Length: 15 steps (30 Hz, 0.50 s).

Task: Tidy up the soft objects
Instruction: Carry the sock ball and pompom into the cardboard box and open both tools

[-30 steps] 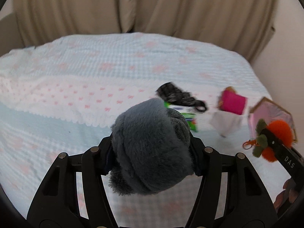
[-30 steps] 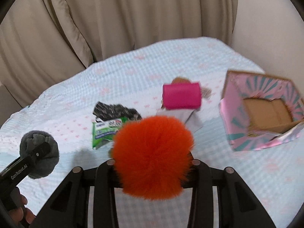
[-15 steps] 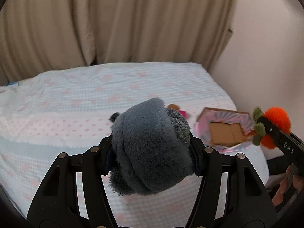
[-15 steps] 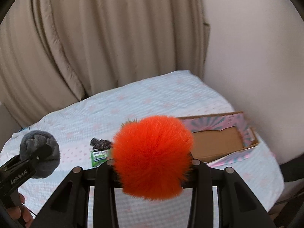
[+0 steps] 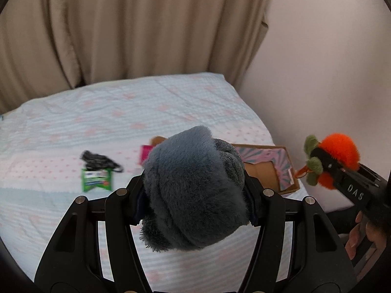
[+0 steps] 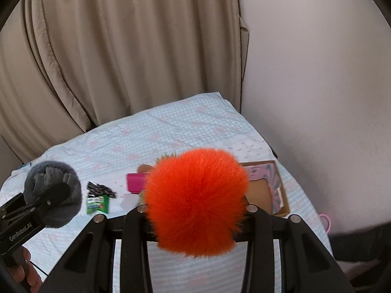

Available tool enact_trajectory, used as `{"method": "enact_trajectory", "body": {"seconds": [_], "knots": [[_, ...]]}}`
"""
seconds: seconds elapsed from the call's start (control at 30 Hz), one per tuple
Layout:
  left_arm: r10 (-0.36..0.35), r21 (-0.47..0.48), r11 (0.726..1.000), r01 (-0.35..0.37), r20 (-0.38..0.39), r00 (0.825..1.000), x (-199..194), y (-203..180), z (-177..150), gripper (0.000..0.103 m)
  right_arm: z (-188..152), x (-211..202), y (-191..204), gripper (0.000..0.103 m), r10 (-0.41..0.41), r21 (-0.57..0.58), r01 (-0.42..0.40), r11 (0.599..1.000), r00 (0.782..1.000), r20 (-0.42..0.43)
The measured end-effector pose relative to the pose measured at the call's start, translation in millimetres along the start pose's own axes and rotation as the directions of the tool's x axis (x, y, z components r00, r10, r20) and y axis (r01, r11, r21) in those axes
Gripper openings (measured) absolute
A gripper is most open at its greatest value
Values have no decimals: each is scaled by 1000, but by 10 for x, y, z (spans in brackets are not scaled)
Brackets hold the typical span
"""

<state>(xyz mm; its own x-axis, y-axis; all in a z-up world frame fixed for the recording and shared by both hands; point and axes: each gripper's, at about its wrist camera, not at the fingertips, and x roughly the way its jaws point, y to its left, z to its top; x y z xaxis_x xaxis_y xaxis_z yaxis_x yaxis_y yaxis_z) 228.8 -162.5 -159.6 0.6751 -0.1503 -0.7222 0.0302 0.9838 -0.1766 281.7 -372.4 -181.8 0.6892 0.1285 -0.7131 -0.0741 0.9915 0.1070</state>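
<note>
Beige curtain (image 5: pixel 136 31) hangs behind the bed (image 5: pixel 61 219), which wears a pale blue cover with pink stars and hearts. On the left part of the bed lies a green packet (image 5: pixel 97 180), and a black patterned cloth (image 5: pixel 97 161) touches its far edge. To the right of these a pink pouch (image 6: pixel 135 182) lies near the middle, partly hidden in both views.

The left gripper (image 5: pixel 195 195) is held above the bed and its jaws are closed on a grey plush toy (image 5: pixel 195 188), which fills the space between the two fingers. In the right wrist view the same toy (image 6: pixel 52 193) appears at the left side, raised above the bed.

Further right, an open cardboard box (image 5: pixel 283 168) with a pink and teal pattern sits near the right edge of the bed, close to the wall (image 6: pixel 317 73).

The right gripper (image 6: pixel 195 210) is also in the air, and its jaws are closed on an orange fluffy toy (image 6: pixel 195 200). In the left wrist view this toy (image 5: pixel 341 151) shows green leaf parts and is beside the box, higher than it.
</note>
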Motion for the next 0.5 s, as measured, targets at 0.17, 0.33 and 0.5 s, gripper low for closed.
{"method": "enact_trajectory", "body": {"seconds": [0.17, 0.33, 0.5], "knots": [[0, 12, 1000, 0, -77, 997, 647, -496, 116, 58, 96, 415, -513, 35, 9, -47, -12, 999, 998, -56], [9, 13, 1000, -6, -178, 984, 1325, -794, 160, 58, 141, 919, -925, 35, 14, -68, -23, 997, 992, -126], [62, 51, 997, -50, -280, 958, 2000, -926, 140, 58, 103, 1451, -1144, 35, 26, -80, -43, 996, 979, -200]]}}
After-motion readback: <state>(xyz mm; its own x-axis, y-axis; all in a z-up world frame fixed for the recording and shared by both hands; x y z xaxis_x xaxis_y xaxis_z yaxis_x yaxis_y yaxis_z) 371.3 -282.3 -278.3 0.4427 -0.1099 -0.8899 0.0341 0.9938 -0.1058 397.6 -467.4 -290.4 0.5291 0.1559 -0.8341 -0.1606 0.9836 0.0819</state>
